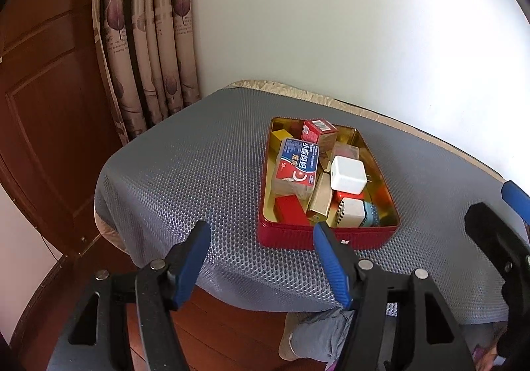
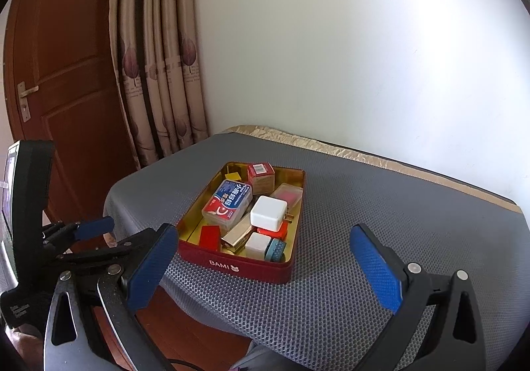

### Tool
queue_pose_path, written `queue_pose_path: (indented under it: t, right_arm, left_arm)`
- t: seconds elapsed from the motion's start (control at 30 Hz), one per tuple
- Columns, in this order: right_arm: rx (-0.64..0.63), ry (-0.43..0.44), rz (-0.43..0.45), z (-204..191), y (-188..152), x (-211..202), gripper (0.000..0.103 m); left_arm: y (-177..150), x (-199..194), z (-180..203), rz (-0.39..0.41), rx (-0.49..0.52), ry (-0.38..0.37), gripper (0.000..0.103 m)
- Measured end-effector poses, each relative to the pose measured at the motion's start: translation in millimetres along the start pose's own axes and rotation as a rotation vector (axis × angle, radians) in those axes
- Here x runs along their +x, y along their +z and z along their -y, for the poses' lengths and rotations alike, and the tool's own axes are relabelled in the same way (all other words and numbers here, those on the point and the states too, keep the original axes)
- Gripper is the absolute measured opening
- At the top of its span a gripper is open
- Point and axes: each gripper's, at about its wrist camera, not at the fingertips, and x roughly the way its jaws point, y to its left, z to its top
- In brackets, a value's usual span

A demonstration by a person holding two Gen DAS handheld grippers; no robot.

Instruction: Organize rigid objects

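Note:
A red tin [image 1: 326,235] with a gold inside, marked BAMI [image 2: 232,266], stands on the grey honeycomb mat [image 1: 198,165]. It holds several small things: a floss box with a blue and red label [image 1: 296,165] [image 2: 228,202], a white charger cube [image 1: 347,174] [image 2: 268,213], a small red carton [image 1: 319,131] [image 2: 261,174], a gold lighter [image 1: 319,199], a red block [image 1: 290,210] and a smaller white cube [image 2: 258,245]. My left gripper [image 1: 261,235] is open and empty, in front of the tin. My right gripper [image 2: 265,252] is open and empty, its fingers either side of the tin's near end.
The mat covers a small table [image 2: 364,156] against a white wall [image 2: 364,56]. A patterned curtain [image 1: 149,50] and a brown wooden door [image 2: 66,73] are to the left. The right gripper shows at the right edge of the left wrist view [image 1: 497,238]. Wooden floor lies below.

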Motion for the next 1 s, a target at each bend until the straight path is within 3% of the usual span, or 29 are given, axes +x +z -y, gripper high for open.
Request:
queue_pose_path:
  t: [0.8, 1.0]
  right_arm:
    - [-0.016, 0.011, -0.033, -4.6, -8.1, 4.1, 0.103]
    - [-0.014, 0.008, -0.024, -5.6, -7.0, 1.9, 0.103]
  left_arm:
    - [0.0, 6.2, 0.4, -0.033, 0.008, -0.043, 0.066]
    - [0.3, 1.7, 2.1, -0.001, 0.024, -0.011, 0.066]
